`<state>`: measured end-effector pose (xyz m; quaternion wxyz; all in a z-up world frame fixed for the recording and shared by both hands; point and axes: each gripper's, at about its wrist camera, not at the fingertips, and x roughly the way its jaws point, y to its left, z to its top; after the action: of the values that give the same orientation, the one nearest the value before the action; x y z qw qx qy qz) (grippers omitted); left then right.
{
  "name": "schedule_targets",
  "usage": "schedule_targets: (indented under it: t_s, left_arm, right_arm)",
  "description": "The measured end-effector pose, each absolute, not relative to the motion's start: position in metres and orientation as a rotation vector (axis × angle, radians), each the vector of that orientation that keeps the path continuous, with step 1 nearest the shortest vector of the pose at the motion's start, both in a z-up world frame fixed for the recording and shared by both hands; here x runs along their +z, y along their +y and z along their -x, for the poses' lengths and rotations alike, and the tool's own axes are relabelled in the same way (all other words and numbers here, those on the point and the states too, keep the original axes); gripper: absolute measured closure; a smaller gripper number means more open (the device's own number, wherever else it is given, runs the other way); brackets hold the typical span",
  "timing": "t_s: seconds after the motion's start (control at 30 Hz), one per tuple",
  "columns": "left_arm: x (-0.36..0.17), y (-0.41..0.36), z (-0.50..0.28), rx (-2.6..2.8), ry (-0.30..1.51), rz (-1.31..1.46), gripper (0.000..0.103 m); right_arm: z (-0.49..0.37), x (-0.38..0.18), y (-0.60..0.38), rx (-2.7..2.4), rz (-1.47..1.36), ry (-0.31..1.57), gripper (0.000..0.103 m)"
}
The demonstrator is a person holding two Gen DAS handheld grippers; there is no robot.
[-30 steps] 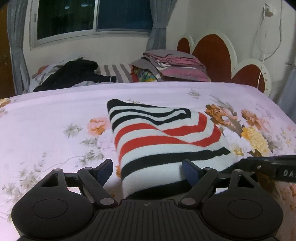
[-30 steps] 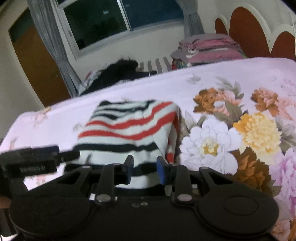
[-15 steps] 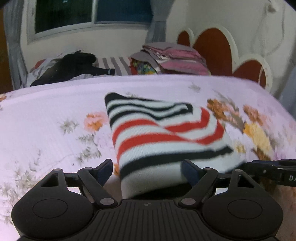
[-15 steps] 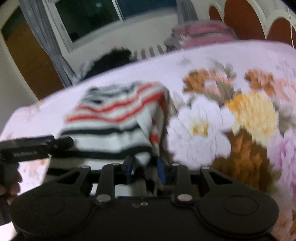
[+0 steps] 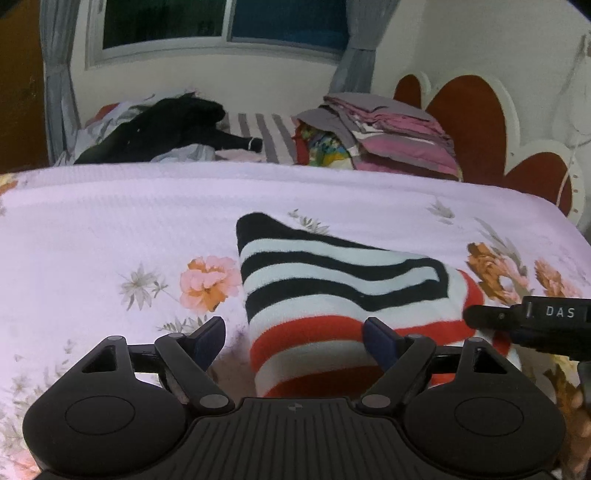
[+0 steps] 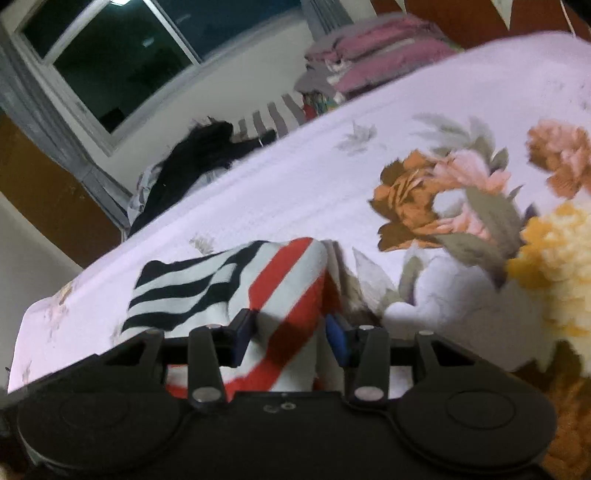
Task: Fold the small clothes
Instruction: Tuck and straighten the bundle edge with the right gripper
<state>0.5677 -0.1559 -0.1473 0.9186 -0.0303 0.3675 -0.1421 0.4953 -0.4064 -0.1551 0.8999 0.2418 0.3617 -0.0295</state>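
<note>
A small folded garment (image 5: pixel 332 295) with black, white and red stripes lies on the floral bedspread (image 5: pixel 110 229). My left gripper (image 5: pixel 295 332) is open, its fingers astride the garment's near left edge, not closed on it. My right gripper (image 6: pixel 291 332) is open too, its blue pads either side of the garment's (image 6: pixel 280 280) red-striped right edge. The right gripper also shows in the left wrist view (image 5: pixel 532 321), at the garment's right side.
A stack of folded pink and grey clothes (image 5: pixel 388 136) and a heap of black and pale clothes (image 5: pixel 166 129) lie at the far side of the bed. A red and white headboard (image 5: pixel 472 122) stands at the right. A window (image 5: pixel 221 22) is behind.
Both grippers have moved forward along the garment, so more of it lies beneath them. The right gripper's jaws have widened and it has tilted.
</note>
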Motion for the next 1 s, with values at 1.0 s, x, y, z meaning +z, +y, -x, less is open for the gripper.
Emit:
schedule_targets:
  t_s: [1.0]
  left_arm:
    - [-0.156,-0.143,-0.532,-0.327,0.775,0.073,0.017]
  right_arm:
    - [-0.434,-0.139,-0.384,-0.041,-0.336,0.645,0.073]
